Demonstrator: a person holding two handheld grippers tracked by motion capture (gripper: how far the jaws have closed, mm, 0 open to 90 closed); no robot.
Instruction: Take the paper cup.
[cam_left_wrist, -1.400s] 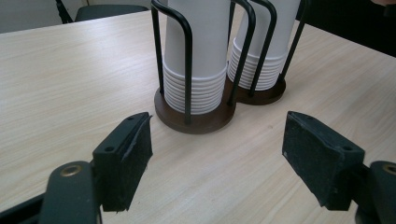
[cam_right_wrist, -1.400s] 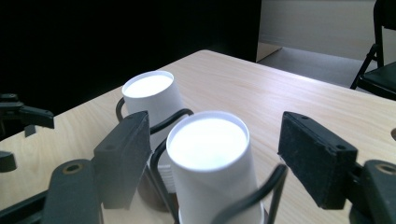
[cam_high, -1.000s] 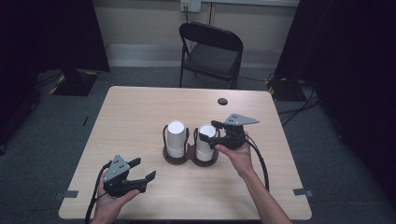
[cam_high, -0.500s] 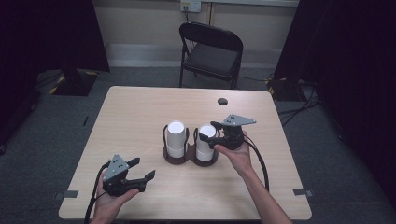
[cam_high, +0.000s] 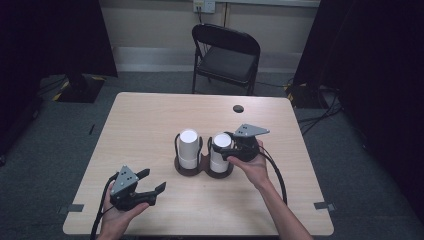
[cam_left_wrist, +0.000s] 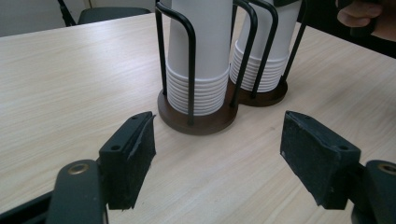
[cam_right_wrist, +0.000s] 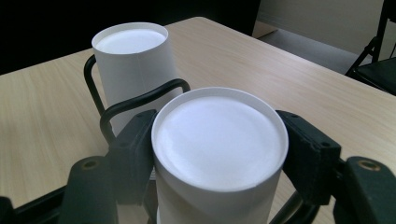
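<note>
Nearest, by the surface's near edge toward its left corner, the left hand-held gripper rests in a hand with its jaws spread wide and nothing between them. Its own view looks across bare wood at two round dark bases side by side, each with black wire hoops rising around a stack of white paper cups; the ribbed rims of the nested cups show low in both stacks, which the high view does not reveal. Nothing lies between this gripper and the holders.

Farther in, about the middle of the surface, stand the left cup stack in its holder and, just beside it and touching base to base, the right cup stack. The right hand-held gripper comes in from the right side and has just been closing; its jaws now clasp the top cup of the right stack, one pad on either side. The right gripper view shows that cup's upturned white bottom between the two black pads, a wire hoop curving just behind the left pad, and the other stack beyond.

Farther still, a small dark round spot sits near the far edge, right of centre. Beyond the surface stands a black folding chair on the floor.
</note>
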